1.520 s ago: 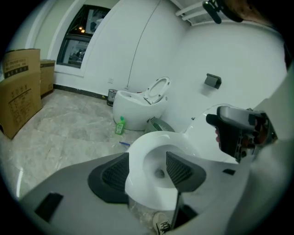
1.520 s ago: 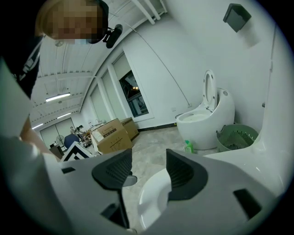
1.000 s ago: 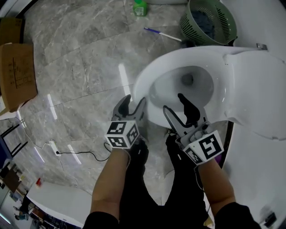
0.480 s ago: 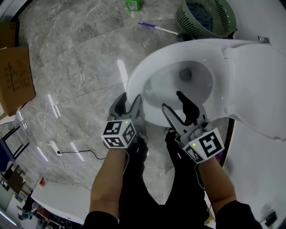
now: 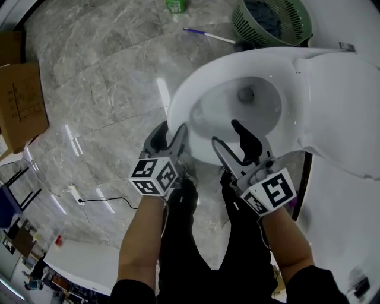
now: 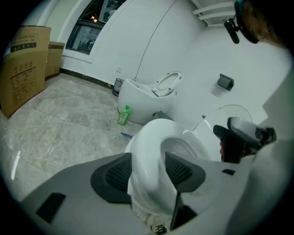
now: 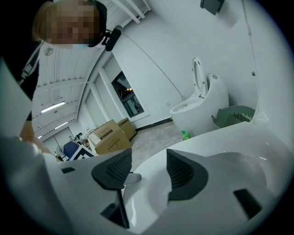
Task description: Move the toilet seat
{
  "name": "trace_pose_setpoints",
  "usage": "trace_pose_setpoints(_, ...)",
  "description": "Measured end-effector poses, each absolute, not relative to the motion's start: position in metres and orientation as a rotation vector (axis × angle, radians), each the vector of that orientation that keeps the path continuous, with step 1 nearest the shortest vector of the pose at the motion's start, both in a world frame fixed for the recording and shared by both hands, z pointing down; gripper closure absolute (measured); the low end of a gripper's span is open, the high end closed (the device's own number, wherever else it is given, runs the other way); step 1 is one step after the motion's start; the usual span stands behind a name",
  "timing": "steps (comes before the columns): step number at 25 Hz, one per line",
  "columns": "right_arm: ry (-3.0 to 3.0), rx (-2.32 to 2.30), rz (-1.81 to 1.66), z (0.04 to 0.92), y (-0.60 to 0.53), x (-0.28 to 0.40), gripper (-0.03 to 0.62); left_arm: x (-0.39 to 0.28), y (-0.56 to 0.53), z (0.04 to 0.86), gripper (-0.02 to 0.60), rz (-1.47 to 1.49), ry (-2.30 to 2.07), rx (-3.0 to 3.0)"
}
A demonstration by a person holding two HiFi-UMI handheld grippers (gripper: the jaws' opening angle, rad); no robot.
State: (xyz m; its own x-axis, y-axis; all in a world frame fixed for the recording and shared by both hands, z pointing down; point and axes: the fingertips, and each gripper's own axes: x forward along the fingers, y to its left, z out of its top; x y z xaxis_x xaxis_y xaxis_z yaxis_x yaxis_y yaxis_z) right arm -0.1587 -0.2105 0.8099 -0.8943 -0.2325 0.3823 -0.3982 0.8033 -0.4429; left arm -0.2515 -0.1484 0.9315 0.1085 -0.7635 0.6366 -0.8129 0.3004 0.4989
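The white toilet seat (image 5: 181, 101) lies down on the bowl, and the lid (image 5: 344, 101) stands raised at the right. My left gripper (image 5: 168, 135) is open and straddles the seat's front-left rim. In the left gripper view the rim (image 6: 147, 147) fills the gap between the two dark pads. My right gripper (image 5: 233, 136) is open over the front rim, one finger inside the bowl opening. The seat's rim (image 7: 151, 188) runs under its jaws with nothing held.
A green basket (image 5: 273, 21), a blue pen-like stick (image 5: 208, 36) and a green bottle (image 5: 174, 5) lie on the floor behind the bowl. Cardboard boxes (image 5: 21, 104) stand at the left. A cable (image 5: 101, 202) crosses the tiles. A second toilet (image 6: 147, 94) stands by the far wall.
My left gripper has moved forward, so the seat's front rim now sits between its jaws; their spread looks the same. The right gripper has barely shifted.
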Motion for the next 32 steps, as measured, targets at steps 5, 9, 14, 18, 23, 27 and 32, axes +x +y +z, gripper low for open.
trace_pose_setpoints(5,-2.689,0.497,0.754,0.791,-0.204,-0.154,0.359,-0.249,-0.151,0.894,0.357,0.017,-1.658,1.504)
trace_pose_setpoints(9,-2.694,0.519,0.751,0.768,-0.197,-0.146,0.359,-0.241,-0.154,0.85,0.359,-0.015,-1.65,1.573)
trace_pose_setpoints(14,-2.703,0.532,0.708,0.728,-0.189,-0.136,0.358,-0.225,-0.161,0.787,0.359,-0.012,-1.634,1.699)
trace_pose_setpoints(18,-2.708,0.549,0.658,0.696,-0.184,-0.128,0.358,-0.208,-0.171,0.737,0.362,0.006,-1.608,1.814)
trace_pose_setpoints(23,-2.711,0.559,0.568,0.66,-0.174,-0.118,0.358,-0.185,-0.185,0.686,0.364,0.007,-1.564,1.931)
trace_pose_setpoints(27,-2.71,0.594,0.506,0.639,-0.166,-0.105,0.358,-0.167,-0.195,0.655,0.367,0.035,-1.53,2.028)
trace_pose_setpoints(32,-2.692,0.66,0.429,0.616,-0.164,-0.086,0.358,-0.141,-0.21,0.618,0.366,0.072,-1.488,2.13)
